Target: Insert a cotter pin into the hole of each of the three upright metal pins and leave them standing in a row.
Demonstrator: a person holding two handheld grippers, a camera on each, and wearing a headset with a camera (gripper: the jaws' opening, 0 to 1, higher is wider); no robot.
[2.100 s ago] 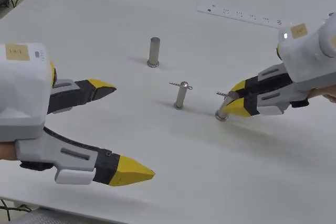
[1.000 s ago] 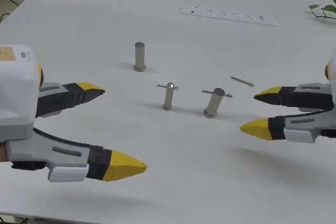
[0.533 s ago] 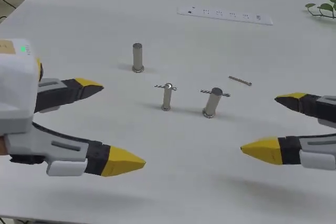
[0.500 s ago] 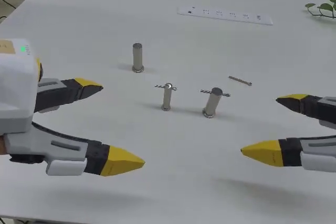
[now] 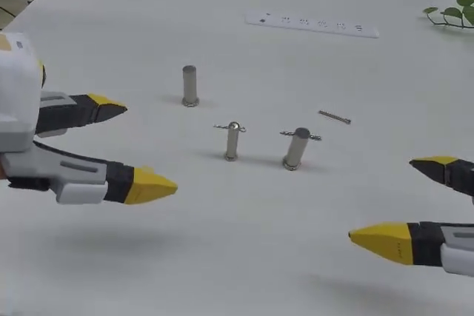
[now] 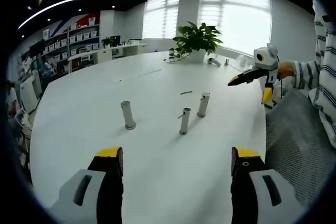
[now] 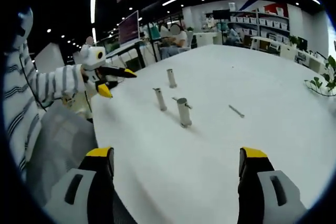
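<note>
Grippers first, since they sit closest to you: your left gripper [image 5: 148, 146] hangs above the white table [image 5: 244, 264] on the left of the head view with its yellow-tipped jaws spread wide and nothing between them. Its own view [image 6: 177, 153] shows the same wide gap over bare tabletop. Your right gripper [image 5: 382, 199] hangs low on the right, its jaws just as far apart and also empty, and the right gripper view [image 7: 177, 153] confirms it. Each gripper can be seen from the other's camera, held out over the table edge from your striped sleeve [image 6: 315, 72].

Beyond the jaw tips, in the middle of the table, stand the three metal pins in a slanted row. The right-hand pin [image 5: 296, 148] is nearest your right gripper and stands upright on its base, with a cotter pin [image 5: 301, 135] through the hole near its top. Just beside it to the left, the middle pin [image 5: 232, 141] is upright too, and a second cotter pin [image 5: 229, 127] sticks out on both sides of its head. Further back and left, the far pin [image 5: 189, 85] stands upright with no cotter pin in it.

A loose cotter pin [image 5: 335, 117] lies flat on the table behind the right-hand pin, apart from it. Well beyond that lies a white power strip [image 5: 311, 24], and a green plant [image 5: 452, 12] shows at the far right edge.
</note>
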